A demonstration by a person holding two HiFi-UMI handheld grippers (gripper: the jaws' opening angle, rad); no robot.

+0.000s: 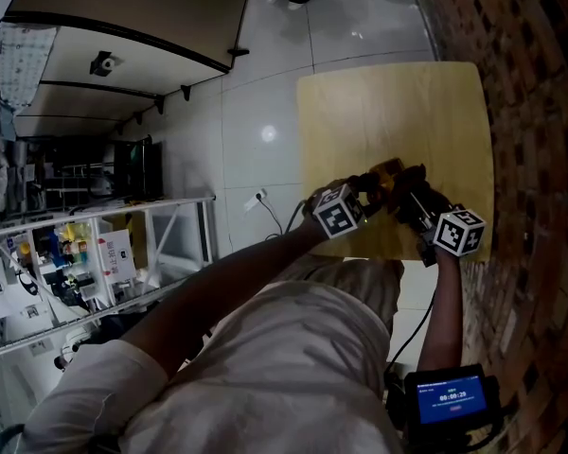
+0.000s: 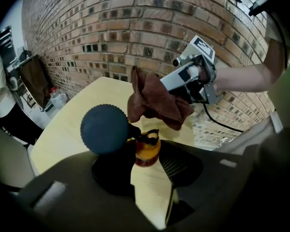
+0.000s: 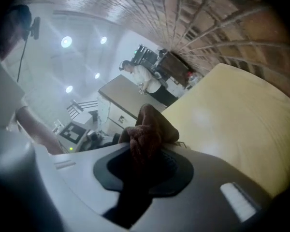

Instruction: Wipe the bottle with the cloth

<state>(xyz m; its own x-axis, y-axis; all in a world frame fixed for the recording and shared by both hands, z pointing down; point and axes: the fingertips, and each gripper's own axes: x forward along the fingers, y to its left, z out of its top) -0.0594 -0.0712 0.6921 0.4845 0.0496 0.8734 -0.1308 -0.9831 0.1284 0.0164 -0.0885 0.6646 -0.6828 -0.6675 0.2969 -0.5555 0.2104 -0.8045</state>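
A small bottle (image 2: pixel 147 151) with a yellow-orange body and a round dark blue cap (image 2: pixel 104 128) stands tilted between the jaws of my left gripper (image 2: pixel 147 161), which is shut on its body. Above it hangs a brown cloth (image 2: pixel 154 100), bunched up, with my right gripper (image 2: pixel 195 79) shut on it. Between the cloth's lower edge and the bottle there is a narrow gap. In the right gripper view the cloth (image 3: pixel 147 132) fills the space between the jaws of the right gripper (image 3: pixel 145 151). From the head camera, the left gripper (image 1: pixel 367 187) and right gripper (image 1: pixel 405 185) meet over the near part of the wooden table (image 1: pixel 398 102), with the bottle (image 1: pixel 388 169) between them.
A brick wall (image 1: pixel 540 112) runs along the table's right side. A white tiled floor (image 1: pixel 265 130) lies to the left, with a metal shelf rack (image 1: pixel 95 253) full of items and a long white counter (image 1: pixel 123 26) beyond. A person (image 3: pixel 140 76) stands far off.
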